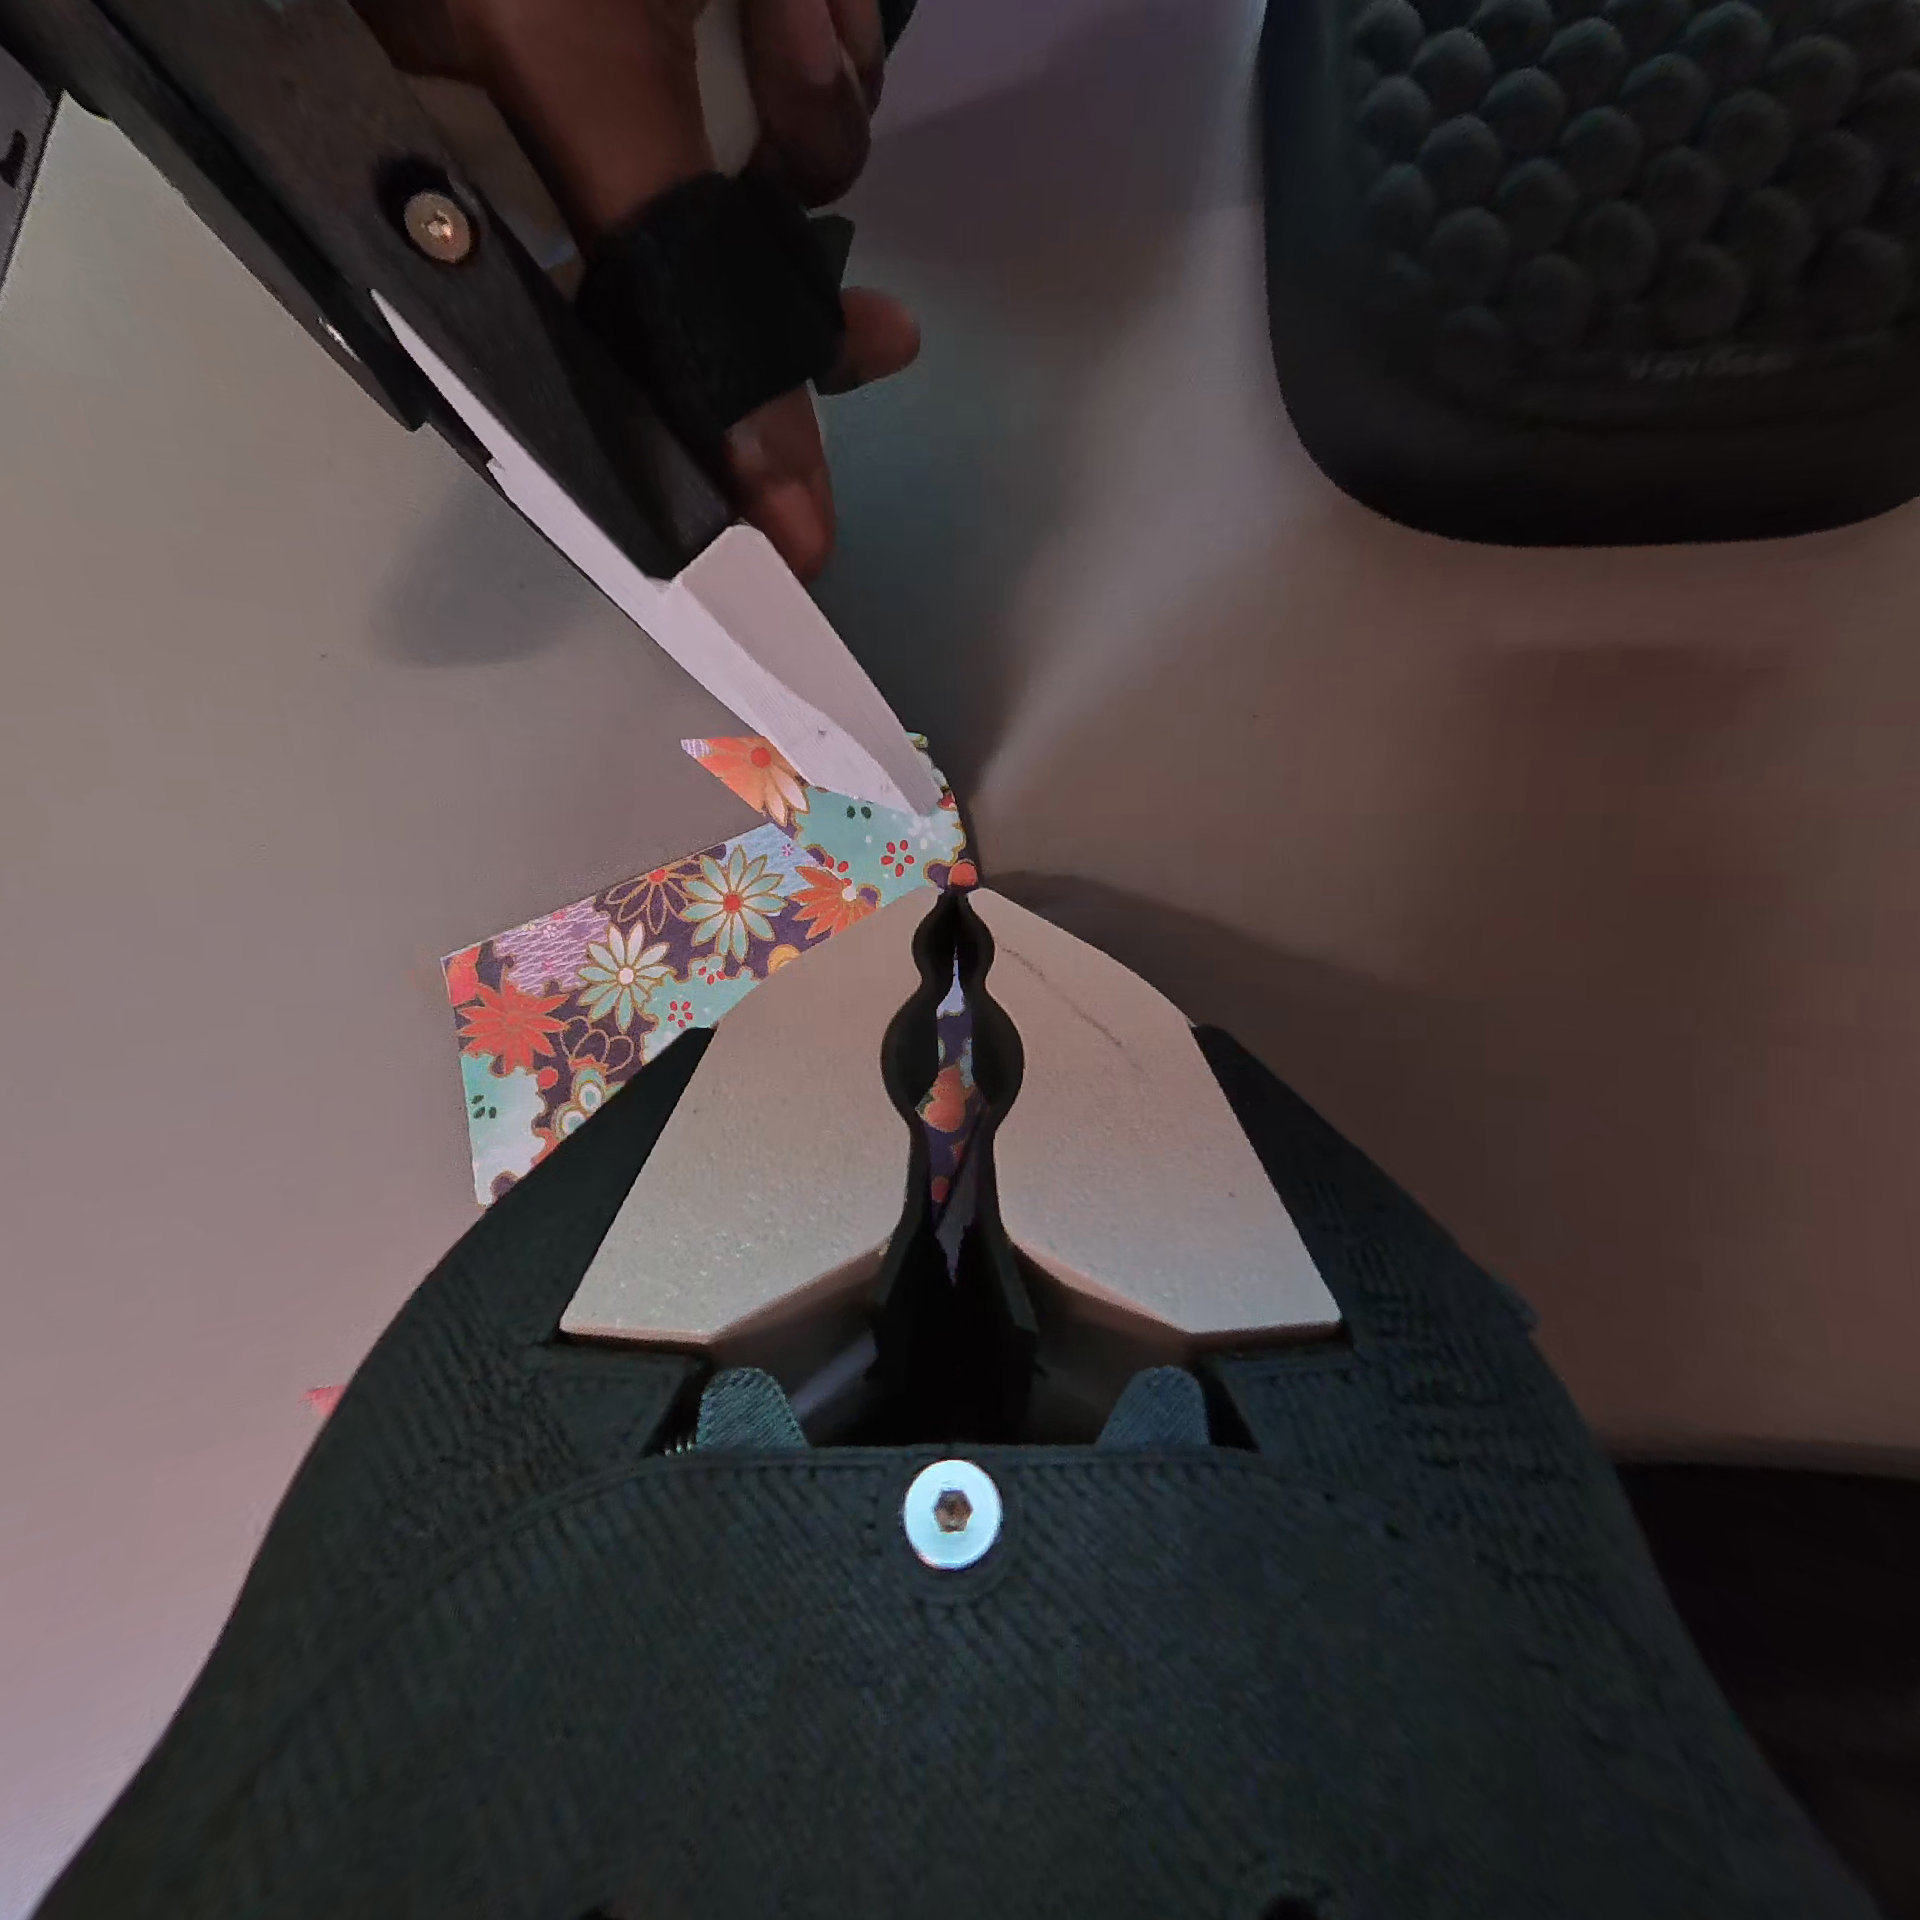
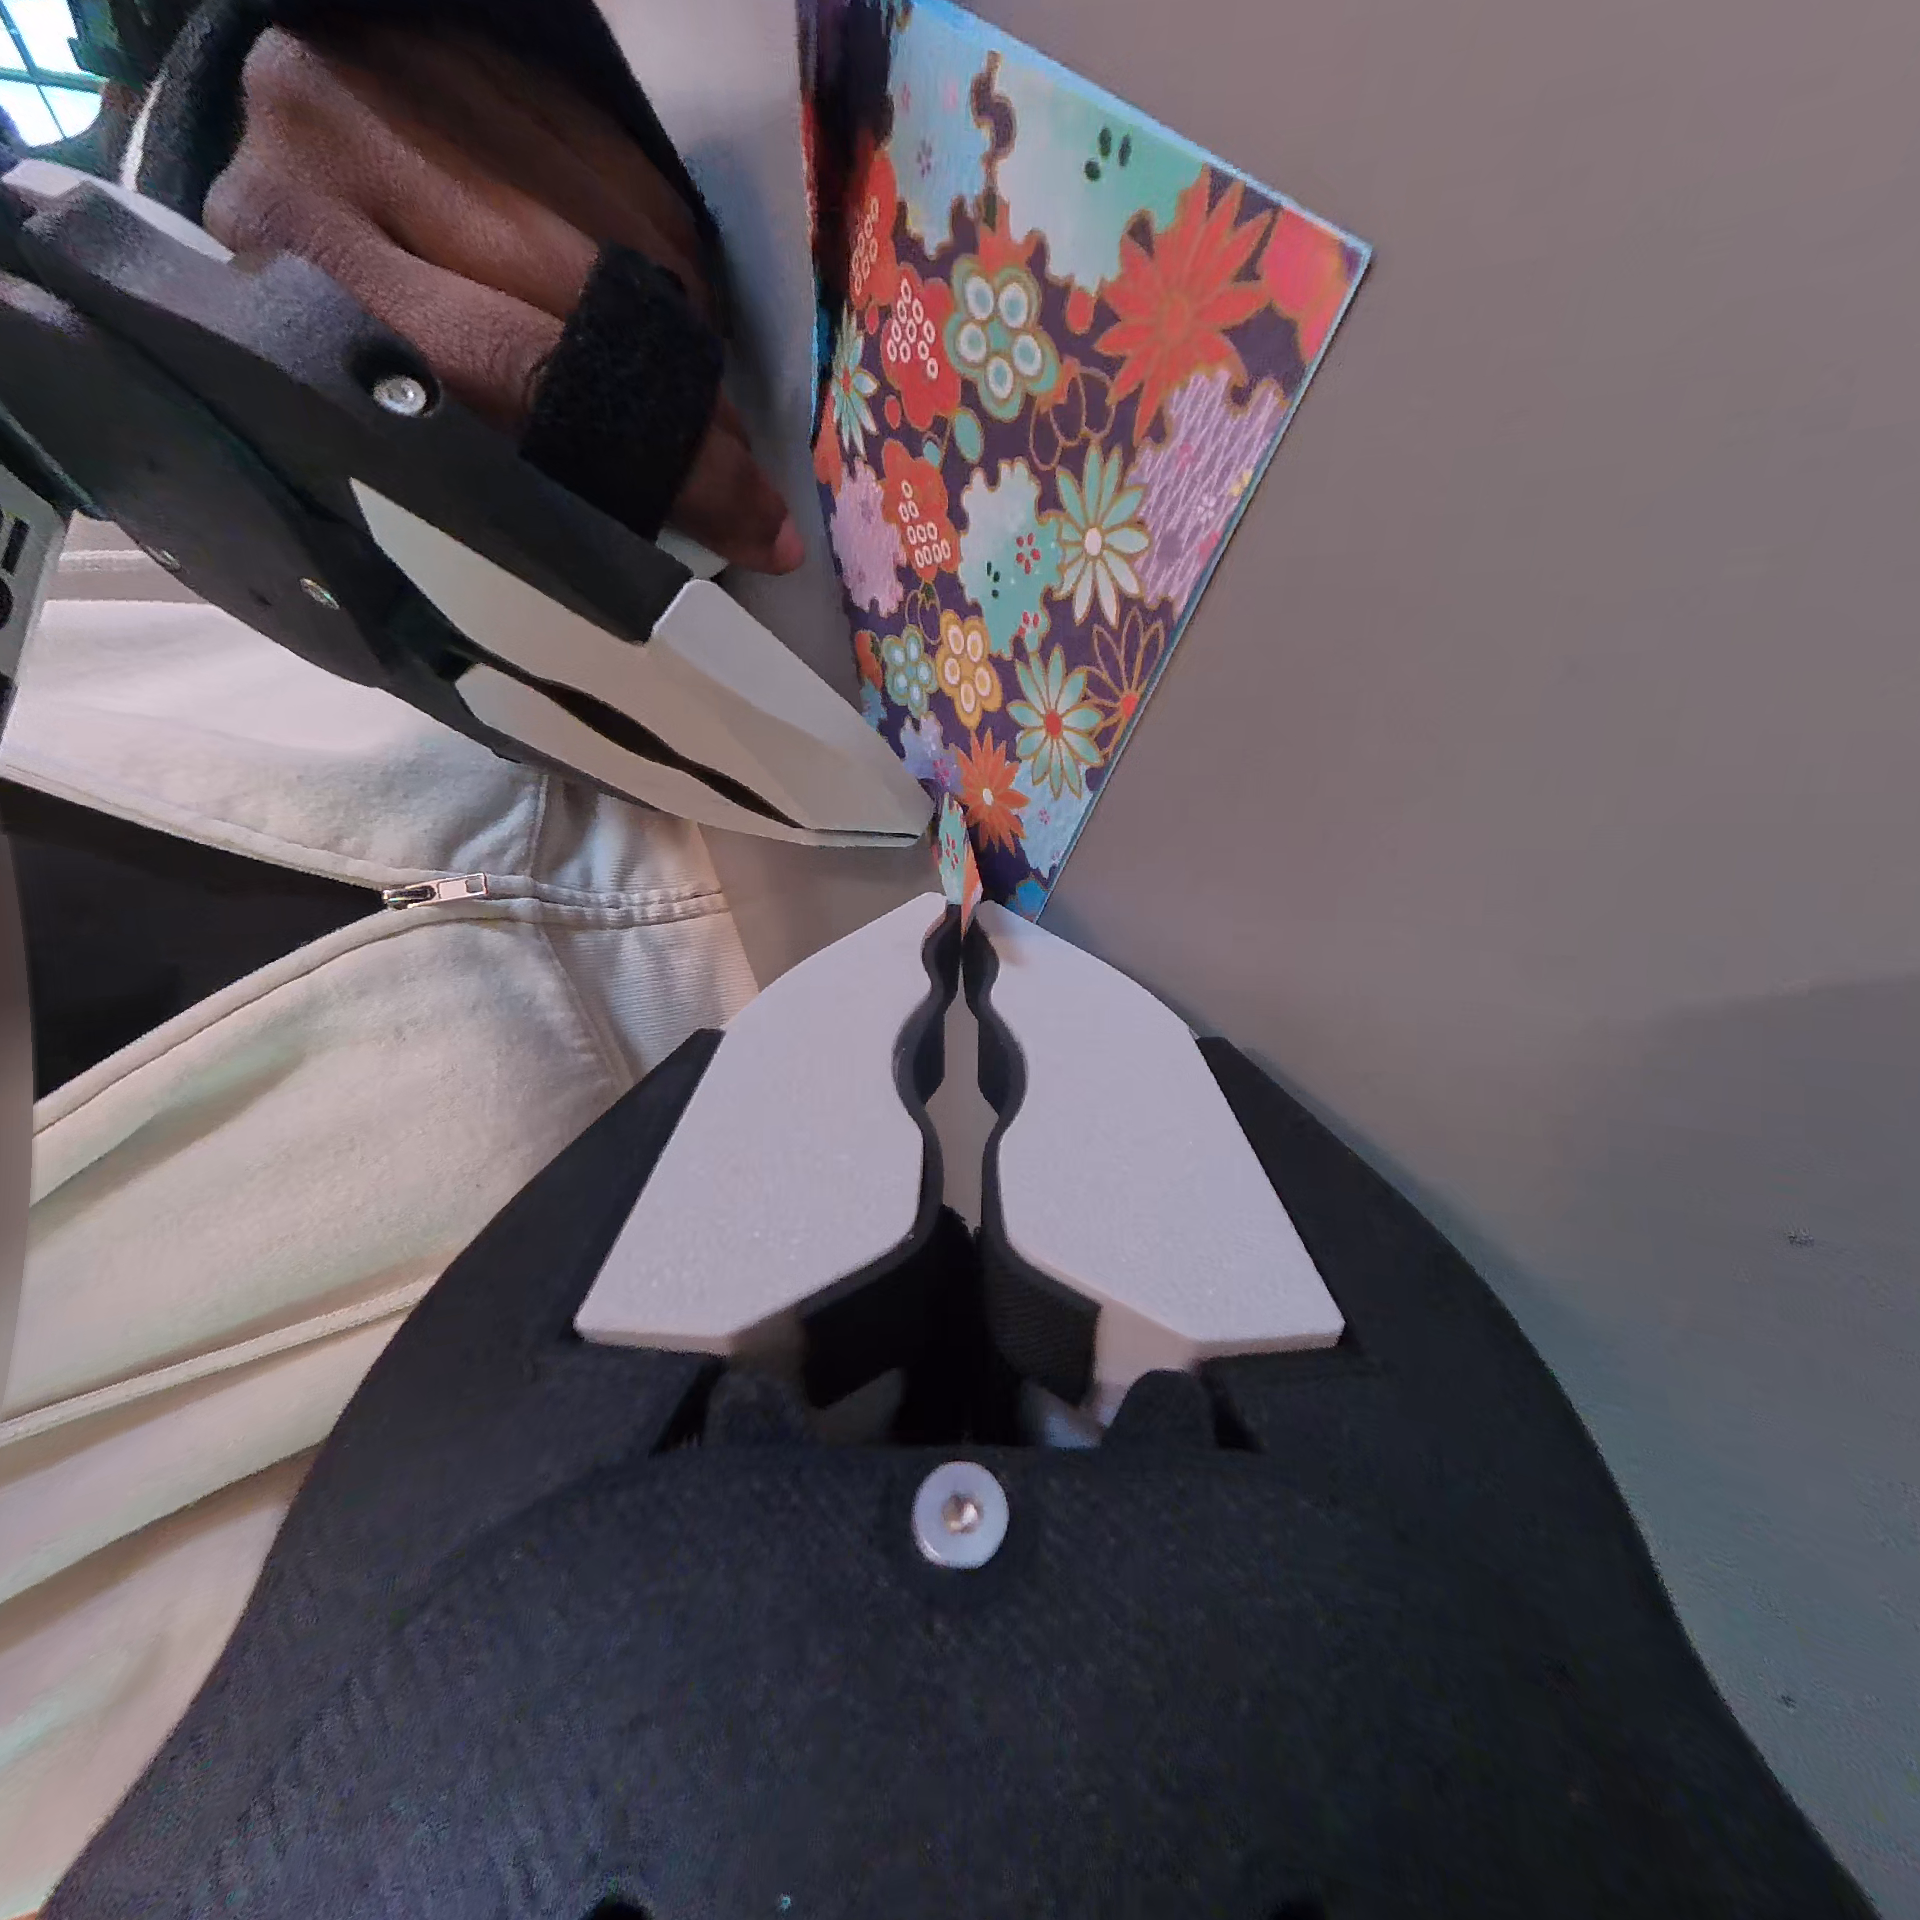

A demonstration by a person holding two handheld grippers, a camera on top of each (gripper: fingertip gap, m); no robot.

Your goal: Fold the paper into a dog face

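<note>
Floral paper (image 2: pixel 1039 499) pinched at one corner, partly lifted off pale grey tabletop (image 1: pixel 1351 831). Right gripper (image 2: pixel 961 914) clamped on that corner; left gripper (image 1: pixel 958 894) clamped on paper just beside it — tips nearly touching. Hand (image 2: pixel 447 260) with black finger strap on left gripper's handle. Beyond: dark bumpy cushion (image 1: pixel 1621 229) at table edge — cream jacket (image 2: pixel 312 1039) close by.
</note>
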